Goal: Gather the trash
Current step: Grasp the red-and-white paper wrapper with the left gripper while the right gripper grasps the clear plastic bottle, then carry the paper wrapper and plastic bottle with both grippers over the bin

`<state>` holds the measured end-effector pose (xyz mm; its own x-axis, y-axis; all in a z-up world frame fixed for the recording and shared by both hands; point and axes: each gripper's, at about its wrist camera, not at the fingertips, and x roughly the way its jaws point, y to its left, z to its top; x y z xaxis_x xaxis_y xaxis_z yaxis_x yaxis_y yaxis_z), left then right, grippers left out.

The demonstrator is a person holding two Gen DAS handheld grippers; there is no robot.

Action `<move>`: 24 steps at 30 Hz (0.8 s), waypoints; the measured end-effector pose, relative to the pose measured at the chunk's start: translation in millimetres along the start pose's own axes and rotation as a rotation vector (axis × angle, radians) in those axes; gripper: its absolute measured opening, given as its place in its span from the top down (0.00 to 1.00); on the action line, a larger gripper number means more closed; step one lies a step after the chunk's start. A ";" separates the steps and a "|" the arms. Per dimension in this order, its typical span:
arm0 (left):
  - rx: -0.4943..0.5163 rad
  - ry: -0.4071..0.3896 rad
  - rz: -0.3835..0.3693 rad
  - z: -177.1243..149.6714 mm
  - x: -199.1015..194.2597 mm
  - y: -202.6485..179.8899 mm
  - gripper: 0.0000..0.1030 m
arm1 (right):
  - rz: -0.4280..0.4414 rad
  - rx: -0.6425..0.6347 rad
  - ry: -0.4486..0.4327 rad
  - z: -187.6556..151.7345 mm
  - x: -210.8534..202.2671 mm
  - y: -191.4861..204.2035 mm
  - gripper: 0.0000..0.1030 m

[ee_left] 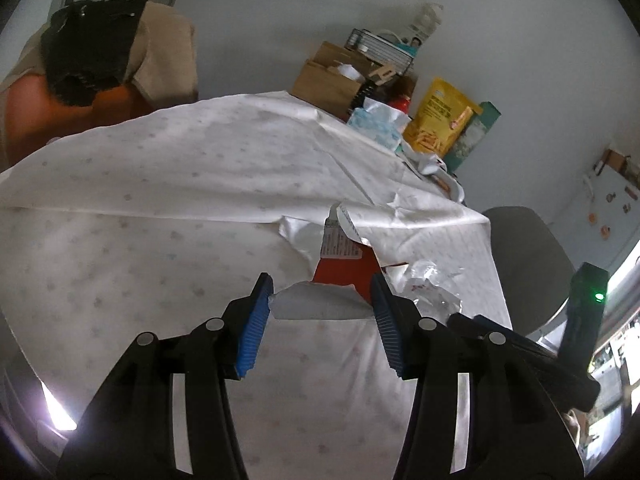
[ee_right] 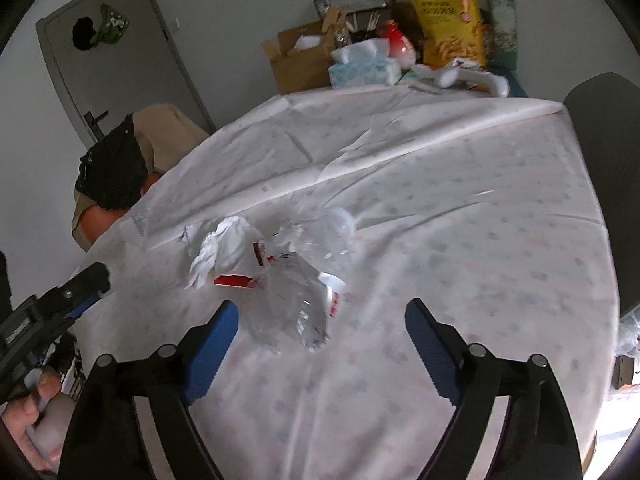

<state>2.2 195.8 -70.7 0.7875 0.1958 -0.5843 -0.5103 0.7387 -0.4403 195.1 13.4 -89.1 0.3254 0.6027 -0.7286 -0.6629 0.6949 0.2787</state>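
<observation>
In the left wrist view my left gripper [ee_left: 322,294] is open, its blue pads on either side of the torn edge of a red and silver wrapper [ee_left: 340,264] lying on the white tablecloth [ee_left: 160,200]. Crumpled clear plastic [ee_left: 430,286] lies just right of it. In the right wrist view my right gripper [ee_right: 322,316] is open above the cloth [ee_right: 480,220], with a crumpled clear plastic bag [ee_right: 296,292] between and just beyond its fingers. A crumpled white tissue [ee_right: 218,246] lies beside the bag. The left gripper [ee_right: 76,288] shows at the left edge.
At the table's far end stand a cardboard box [ee_right: 296,56], a tissue pack [ee_right: 362,66], a yellow snack bag [ee_right: 450,24] and a green box [ee_right: 500,20]. A grey chair [ee_right: 608,160] stands right. A chair with draped clothes [ee_right: 116,168] and a door [ee_right: 108,52] are left.
</observation>
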 end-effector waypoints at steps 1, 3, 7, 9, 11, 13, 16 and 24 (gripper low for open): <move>-0.002 0.000 0.000 0.0 -0.7 1.7 0.51 | 0.002 0.005 0.015 1.3 6.7 0.5 0.25; -0.002 0.002 -0.001 0.4 -0.2 3.6 0.51 | 0.016 0.016 0.042 2.8 16.7 -0.5 0.42; -0.005 0.008 -0.005 -0.2 0.2 6.1 0.51 | 0.065 0.032 0.063 2.8 22.0 -1.1 0.67; -0.007 0.009 -0.007 -1.4 0.3 6.1 0.51 | 0.069 0.023 0.042 2.2 13.8 0.1 0.73; -0.006 0.011 -0.013 -2.0 1.6 4.7 0.51 | 0.065 0.025 0.031 1.5 6.0 -1.3 0.74; -0.002 0.012 -0.020 -4.0 1.5 1.9 0.51 | 0.054 0.024 0.019 -1.2 -3.3 -4.0 0.74; 0.006 0.018 -0.033 -5.8 3.7 -4.4 0.51 | 0.056 0.038 0.003 -6.0 -18.5 -10.3 0.74; 0.050 0.027 -0.080 -7.5 9.6 -33.4 0.51 | 0.019 0.072 -0.067 -18.1 -62.2 -31.0 0.74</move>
<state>24.1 168.2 -66.7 0.8152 0.1181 -0.5670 -0.4278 0.7826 -0.4521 183.2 -52.7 -63.8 0.3595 0.6391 -0.6800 -0.6197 0.7083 0.3381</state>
